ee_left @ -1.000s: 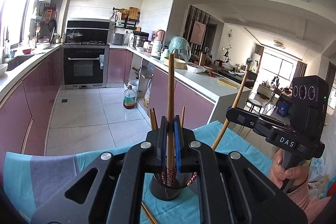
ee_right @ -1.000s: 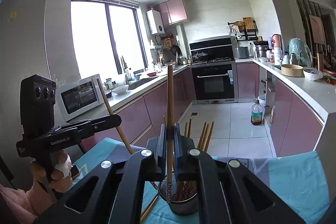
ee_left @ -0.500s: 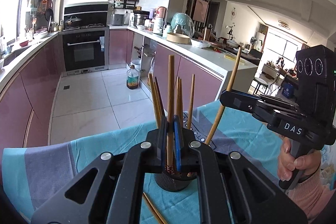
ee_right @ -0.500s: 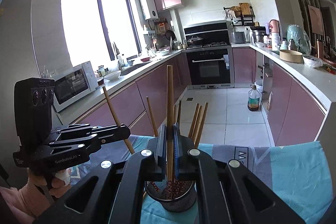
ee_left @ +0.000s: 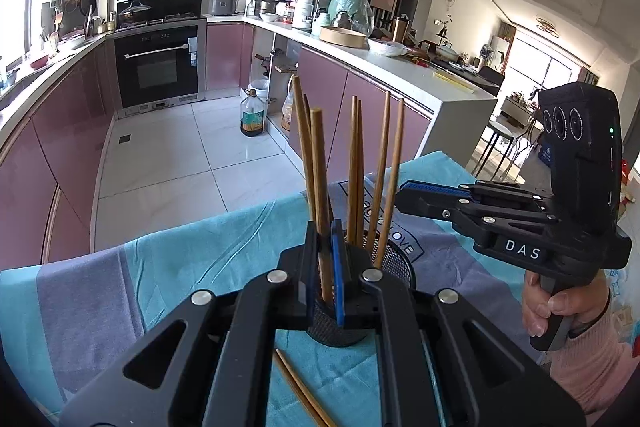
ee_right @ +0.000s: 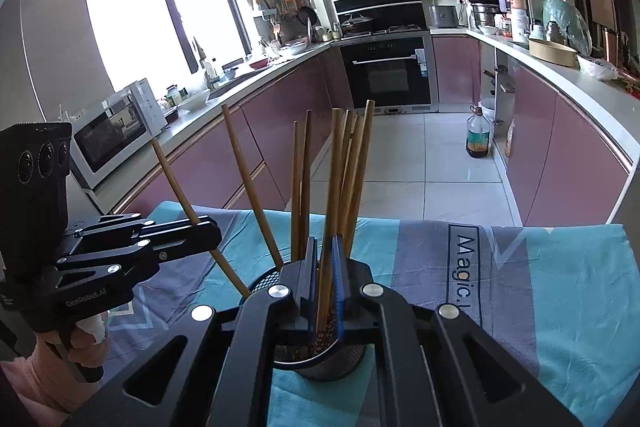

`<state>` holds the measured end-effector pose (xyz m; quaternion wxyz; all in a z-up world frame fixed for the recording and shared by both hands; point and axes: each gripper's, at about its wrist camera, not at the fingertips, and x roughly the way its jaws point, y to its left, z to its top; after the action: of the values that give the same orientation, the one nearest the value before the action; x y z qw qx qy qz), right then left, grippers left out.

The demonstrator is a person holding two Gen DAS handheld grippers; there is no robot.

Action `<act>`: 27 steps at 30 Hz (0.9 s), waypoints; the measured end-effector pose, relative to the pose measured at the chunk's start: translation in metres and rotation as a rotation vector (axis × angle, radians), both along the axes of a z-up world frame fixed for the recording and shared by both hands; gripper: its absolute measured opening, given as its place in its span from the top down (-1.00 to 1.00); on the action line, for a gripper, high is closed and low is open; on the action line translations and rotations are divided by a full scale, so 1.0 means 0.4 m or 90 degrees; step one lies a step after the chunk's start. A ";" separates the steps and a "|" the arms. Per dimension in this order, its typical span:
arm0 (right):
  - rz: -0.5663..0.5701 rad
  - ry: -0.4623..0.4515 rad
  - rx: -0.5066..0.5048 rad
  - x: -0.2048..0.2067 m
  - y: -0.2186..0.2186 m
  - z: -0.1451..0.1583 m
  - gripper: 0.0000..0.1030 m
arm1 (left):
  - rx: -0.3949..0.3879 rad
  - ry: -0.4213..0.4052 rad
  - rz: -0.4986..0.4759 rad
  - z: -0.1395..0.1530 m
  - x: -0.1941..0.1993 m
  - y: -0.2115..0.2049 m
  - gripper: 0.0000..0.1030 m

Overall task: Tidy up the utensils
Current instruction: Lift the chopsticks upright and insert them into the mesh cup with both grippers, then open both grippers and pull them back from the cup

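Left claw: clamped on one chopstick, pads pressing its lower shaft, stick upright with its lower end inside the holder
Right claw: clamped on a second chopstick, gripped low on the shaft, tip down among the red-patterned ends in the holder
Holder: dark mesh cup standing on the tabletop, directly beyond both claws; several more chopsticks lean in it, fanned outward
Loose pair: two chopsticks lie flat on the cloth at the near side of the holder, under the left claw, not yet sorted
Cloth: teal and grey, wrinkled, covers the tabletop; soft footing, so the cup may shift if nudged
Handling, sticks: judged light, stiff, wooden, smooth and narrow; likely to pivot or slide between flat pads if held near one end
Handling, holder: judged light and easy to tip once tall sticks lean to one side; sideways pushes on the rim are best avoided
Grip advice, loose pair: take one at a time, mid-shaft, pads across the width; flat on cloth they sit low, so a shallow approach seems needed
Risk: releasing a held stick at a slant may knock its neighbours
Person: a hand in a pink sleeve holds the right claw's handle, right of the holder
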<state>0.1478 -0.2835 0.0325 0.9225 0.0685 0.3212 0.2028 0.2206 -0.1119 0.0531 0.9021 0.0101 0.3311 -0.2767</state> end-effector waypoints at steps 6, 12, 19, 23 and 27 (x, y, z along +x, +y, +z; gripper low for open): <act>-0.019 -0.001 0.010 0.008 -0.009 -0.006 0.85 | -0.002 0.007 0.022 -0.021 0.022 0.005 0.77; -0.020 -0.017 0.007 -0.019 -0.007 -0.007 0.55 | -0.010 0.004 0.034 -0.044 0.002 0.027 0.73; -0.003 -0.033 0.005 -0.068 0.011 -0.016 0.42 | -0.019 -0.013 0.053 -0.056 -0.051 0.056 0.55; 0.021 -0.040 0.003 -0.106 0.033 -0.024 0.32 | -0.012 -0.025 0.069 -0.073 -0.097 0.074 0.39; 0.041 -0.041 -0.001 -0.141 0.057 -0.037 0.23 | 0.006 -0.033 0.089 -0.094 -0.138 0.089 0.26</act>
<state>0.0914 -0.2605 0.0175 0.9256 0.0512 0.2931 0.2340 0.1655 -0.0762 0.0154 0.9274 -0.0016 0.3086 -0.2115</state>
